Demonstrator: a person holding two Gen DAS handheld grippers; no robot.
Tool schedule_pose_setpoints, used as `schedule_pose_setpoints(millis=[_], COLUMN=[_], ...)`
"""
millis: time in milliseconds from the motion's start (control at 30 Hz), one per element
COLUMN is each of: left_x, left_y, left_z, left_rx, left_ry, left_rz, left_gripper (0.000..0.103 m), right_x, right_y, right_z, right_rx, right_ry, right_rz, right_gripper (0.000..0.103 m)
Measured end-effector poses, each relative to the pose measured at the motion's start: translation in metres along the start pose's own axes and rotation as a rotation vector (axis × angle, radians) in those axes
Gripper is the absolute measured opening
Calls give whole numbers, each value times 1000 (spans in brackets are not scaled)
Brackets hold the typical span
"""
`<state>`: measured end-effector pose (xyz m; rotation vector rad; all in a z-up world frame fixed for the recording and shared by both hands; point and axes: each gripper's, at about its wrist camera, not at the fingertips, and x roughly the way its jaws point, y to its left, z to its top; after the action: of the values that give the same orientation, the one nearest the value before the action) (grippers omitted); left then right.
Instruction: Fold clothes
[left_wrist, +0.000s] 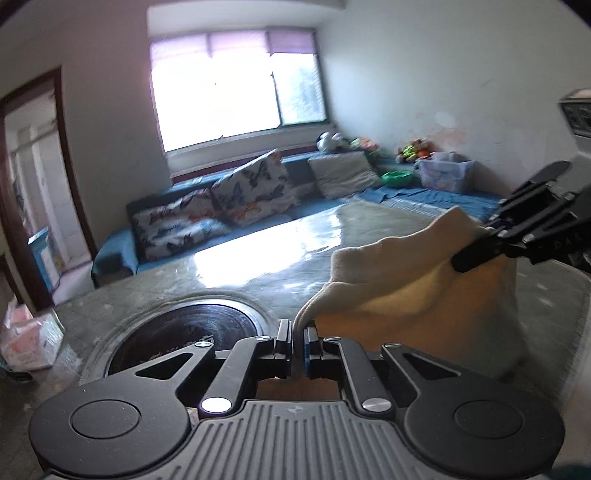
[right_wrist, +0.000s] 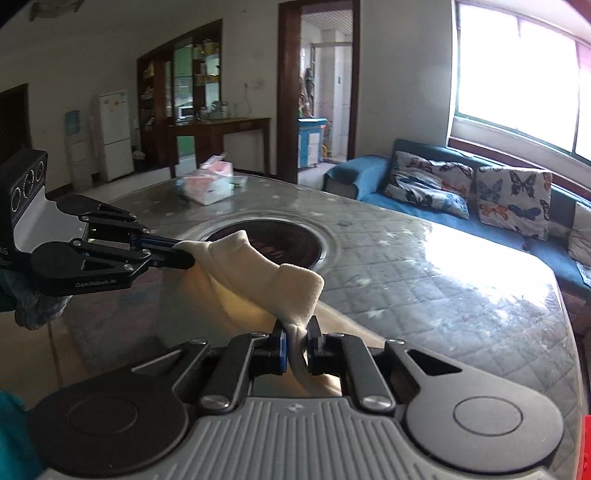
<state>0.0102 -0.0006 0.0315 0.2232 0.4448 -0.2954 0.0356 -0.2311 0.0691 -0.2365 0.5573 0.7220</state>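
Observation:
A cream fleece garment (left_wrist: 406, 280) hangs stretched between both grippers above the round table. My left gripper (left_wrist: 298, 332) is shut on one corner of its top edge. My right gripper (right_wrist: 297, 330) is shut on the other corner. In the left wrist view the right gripper (left_wrist: 476, 247) shows at the right, clamped on the cloth. In the right wrist view the left gripper (right_wrist: 181, 249) shows at the left, pinching the garment (right_wrist: 258, 273). The lower part of the garment drapes down below the grippers, partly hidden.
The round table (right_wrist: 443, 280) has a shiny quilted cover and a dark round inset (left_wrist: 184, 332) at its centre. A tissue box (right_wrist: 210, 181) lies at the table's far side. A blue sofa (right_wrist: 461, 184) with butterfly cushions runs under the window.

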Motion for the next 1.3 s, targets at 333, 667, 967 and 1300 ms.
schedule_pose_setpoints(millis=[333,667,967,1300], left_x=[114,91,122,119], left_y=[16,17,0,23], left_z=[-12,-1,6,-1], left_rx=[-123,-186,-199,-302], left_ry=[171,140,204,199], left_rz=[50,70,-43,-33], left_gripper=[14,33,31,37], right_x=[102,92,121,120], right_y=[-60,-70,-71,-64], right_z=[-4,-21,-23,-18], right_rx=[165,259,266,237], right_ry=[121,58,117,113], right_rz=[-121,-150,-121,-141], right_gripper=[13,24,24,24])
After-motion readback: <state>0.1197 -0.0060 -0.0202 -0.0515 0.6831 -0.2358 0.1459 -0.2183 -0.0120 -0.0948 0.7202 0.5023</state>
